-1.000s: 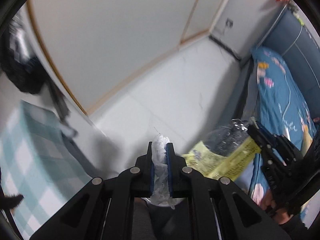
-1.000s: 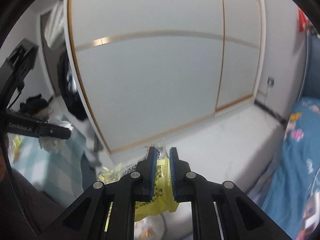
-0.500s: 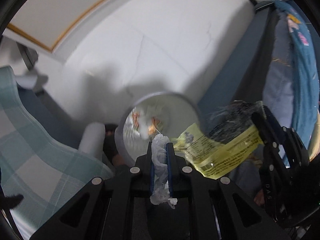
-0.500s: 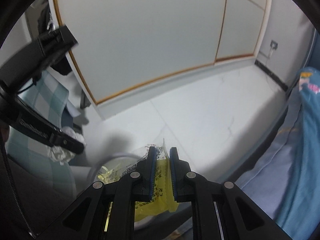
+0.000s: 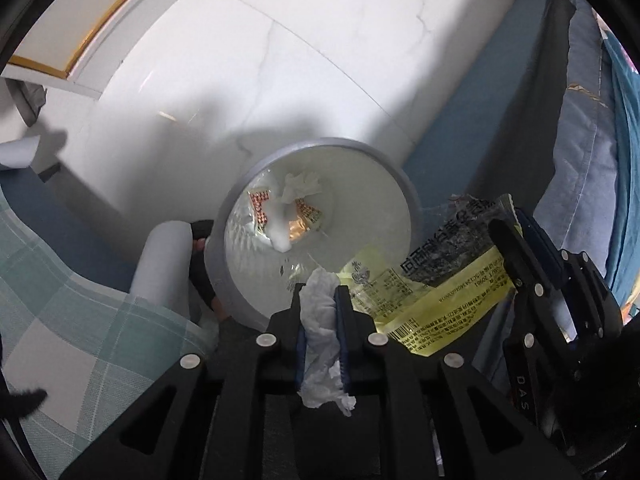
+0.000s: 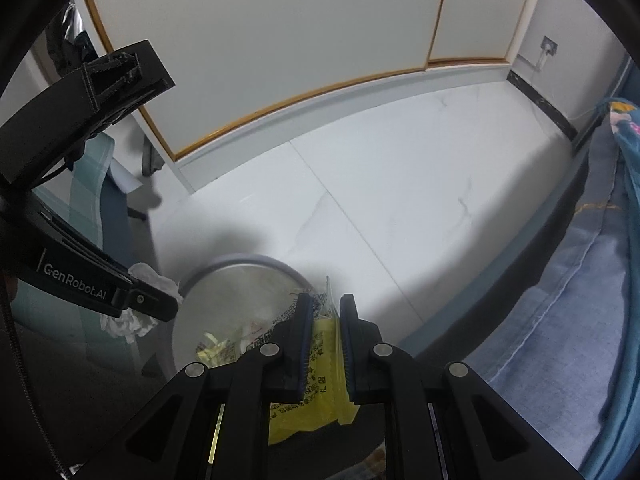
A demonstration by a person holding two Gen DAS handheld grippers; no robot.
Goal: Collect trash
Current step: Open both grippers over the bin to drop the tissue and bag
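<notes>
A round grey trash bin (image 5: 224, 276) stands on the white floor with a tissue and snack wrappers inside. My left gripper (image 5: 320, 292) hovers over its near rim. Its jaws are opening, with a crumpled white tissue (image 5: 320, 328) still touching both pads. My right gripper (image 6: 323, 300) is shut on a yellow and clear snack wrapper (image 6: 322, 344) that hangs over the bin's rim (image 6: 248, 260). From the left wrist view the wrapper (image 5: 432, 304) and the right gripper (image 5: 510, 222) show at the right. In the right wrist view the left gripper (image 6: 160, 300) and its tissue (image 6: 128, 324) are at the left.
A bed with blue bedding (image 6: 560, 300) runs along the right, close to the bin. A green checked cloth (image 5: 60, 320) lies at the left, with a person's pale-clad leg (image 5: 168, 260) beside the bin. White sliding doors (image 6: 280, 40) stand beyond open floor (image 6: 400, 180).
Both grippers tipped downward and sank toward the floor with their trash. The bin came into view and now lies right under them. The left jaws stand slightly wider around the tissue.
</notes>
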